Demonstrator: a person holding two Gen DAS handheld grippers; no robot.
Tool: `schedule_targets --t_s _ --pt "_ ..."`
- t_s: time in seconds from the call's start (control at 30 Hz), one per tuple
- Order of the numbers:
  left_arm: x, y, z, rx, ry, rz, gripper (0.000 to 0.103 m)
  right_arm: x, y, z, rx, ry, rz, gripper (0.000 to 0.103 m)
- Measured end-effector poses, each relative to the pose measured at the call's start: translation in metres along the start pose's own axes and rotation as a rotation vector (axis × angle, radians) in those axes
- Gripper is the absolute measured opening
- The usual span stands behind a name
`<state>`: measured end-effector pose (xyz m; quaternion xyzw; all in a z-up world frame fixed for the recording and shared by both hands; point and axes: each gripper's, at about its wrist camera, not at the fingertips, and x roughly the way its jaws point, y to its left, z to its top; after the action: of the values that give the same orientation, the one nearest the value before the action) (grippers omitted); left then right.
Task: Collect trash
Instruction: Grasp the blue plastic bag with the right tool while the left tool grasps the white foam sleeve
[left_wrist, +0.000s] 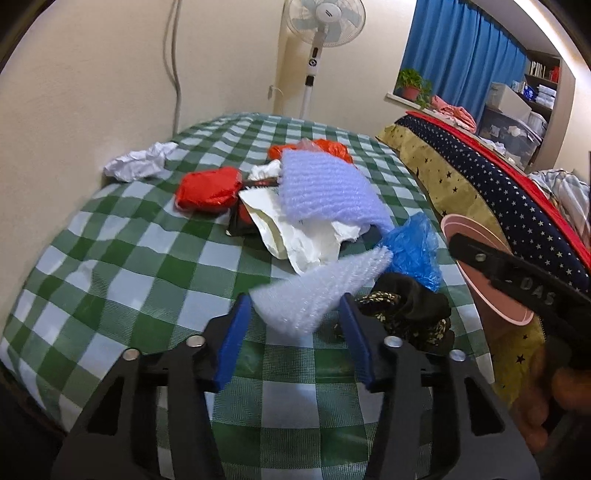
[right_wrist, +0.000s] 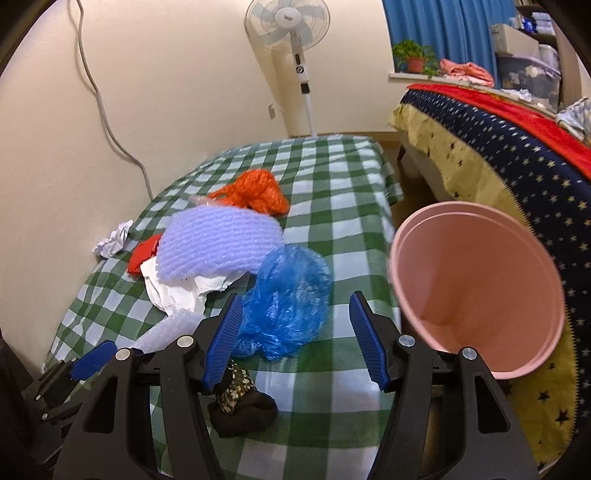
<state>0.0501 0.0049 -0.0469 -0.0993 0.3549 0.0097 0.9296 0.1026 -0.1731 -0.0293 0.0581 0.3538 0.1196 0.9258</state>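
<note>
Blue pads of the left gripper sit nearest in the left wrist view, with a piece of white bubble wrap between them; whether the pads actually press it I cannot tell, the wrap is blurred. At 2 o'clock from it lies a dark patterned cloth, a blue plastic bag beyond that. Further up the green checked tablecloth: a lavender bubble sheet over white paper, a red wrapper at 10 o'clock of the pile, crumpled white paper near the wall, and an orange mesh at the back.

Right gripper has its jaws apart and grips nothing; the blue plastic bag lies between the pads, near the left one. Pink bin is tilted, mouth toward the camera, at 3 o'clock off the table edge. Dark patterned cloth is at 6 o'clock, under the pads.
</note>
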Motion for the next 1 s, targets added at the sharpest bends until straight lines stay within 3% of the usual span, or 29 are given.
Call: schedule_targets --t_s 0.07,0.2,0.3,0.37,0.43,0.73,1.0 --pt "0.003 -0.001 0.000 0.003 0.006 -0.014 0.033 0.008 0.002 -0.001 0.002 0.014 0.013 0.060" --pt "0.005 0.000 0.002 -0.003 0.006 -0.029 0.022 0.022 0.004 -0.002 -0.005 0.043 0.019 0.056" --pt "0.007 -0.001 0.002 -0.002 0.014 -0.041 0.016 0.030 0.004 -0.004 0.000 0.071 0.031 0.041" --pt "0.008 -0.001 0.002 -0.002 0.016 -0.049 0.011 0.034 0.005 -0.004 -0.004 0.089 0.053 0.015" --pt "0.007 -0.003 0.003 0.004 0.013 -0.051 0.009 0.035 0.007 -0.004 -0.010 0.098 0.069 0.001" --pt "-0.007 -0.007 0.010 0.014 -0.033 -0.070 0.007 0.003 0.002 0.014 -0.014 -0.005 0.024 0.000" --pt "-0.025 -0.015 0.019 0.021 -0.074 -0.096 0.007 -0.045 -0.021 0.027 0.017 -0.110 -0.072 0.000"
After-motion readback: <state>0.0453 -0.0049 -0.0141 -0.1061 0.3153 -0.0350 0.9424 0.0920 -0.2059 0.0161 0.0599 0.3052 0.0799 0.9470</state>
